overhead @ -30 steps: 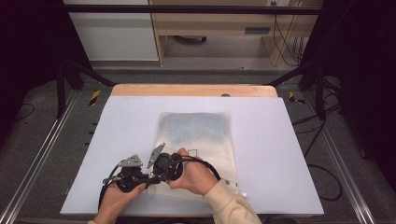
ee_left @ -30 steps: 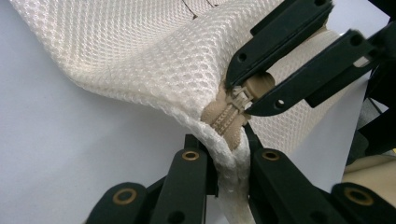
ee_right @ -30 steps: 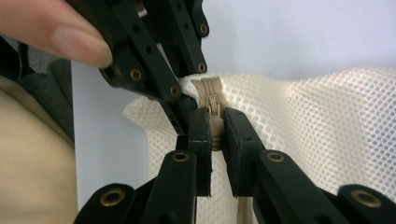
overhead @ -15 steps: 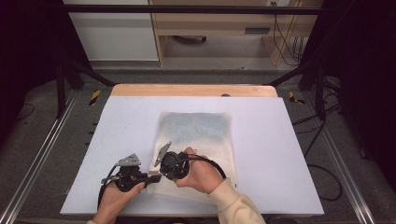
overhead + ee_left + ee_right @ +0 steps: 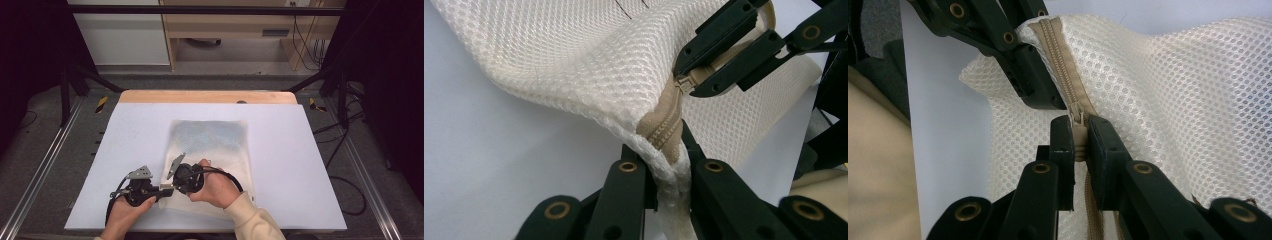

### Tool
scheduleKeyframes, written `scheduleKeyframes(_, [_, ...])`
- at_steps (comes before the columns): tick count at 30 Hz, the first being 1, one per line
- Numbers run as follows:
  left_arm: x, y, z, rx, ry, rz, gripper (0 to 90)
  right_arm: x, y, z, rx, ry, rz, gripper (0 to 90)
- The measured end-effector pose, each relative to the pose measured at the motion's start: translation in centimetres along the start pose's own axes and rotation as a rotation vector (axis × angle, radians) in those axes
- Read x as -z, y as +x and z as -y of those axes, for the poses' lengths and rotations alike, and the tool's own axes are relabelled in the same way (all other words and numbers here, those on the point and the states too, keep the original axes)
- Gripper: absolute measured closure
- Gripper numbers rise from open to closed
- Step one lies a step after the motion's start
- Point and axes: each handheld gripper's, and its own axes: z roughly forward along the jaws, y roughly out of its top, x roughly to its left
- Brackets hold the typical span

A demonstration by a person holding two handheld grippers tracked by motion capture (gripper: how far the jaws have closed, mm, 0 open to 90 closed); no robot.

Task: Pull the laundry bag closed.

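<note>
A cream mesh bag (image 5: 210, 150) is lying flat on the white table (image 5: 300, 150), approx. mid-table and a bit toward the person's edge; its near-left corner is being lifted off the surface.

The left gripper (image 5: 668, 165) is sitting just off that near-left corner of the bag, w/ its jaws closed tight on the corner seam, right at the end of the tan zipper (image 5: 666, 125). In the left gripper view the white bound edge and the zipper's end are being squeezed between the two black jaws, no gap showing.

The right gripper (image 5: 1079, 145) is working just beside the left one, over the bag's near edge (hand (image 5: 215, 185) resting on the mesh). Its jaws are also closed, pinching the small tan zipper pull (image 5: 1079, 137); the left gripper view is showing the same pull caught between the right gripper's jaw tips, close above the clamped corner.

Betw. the two grips the zipper is running short and taut, teeth meshed together. The bag's far half, away from both grippers, is lying flat and looking greyish through the mesh; can't tell what's inside.
</note>
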Motion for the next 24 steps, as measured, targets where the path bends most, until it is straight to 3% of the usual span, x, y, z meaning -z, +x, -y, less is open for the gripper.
scheduleKeyframes(24, [-0.52,-0.66,-0.06,-0.031,0.022,0.007,85.5,0.39,0.40,0.90,-0.004,0.010,-0.002,82.0])
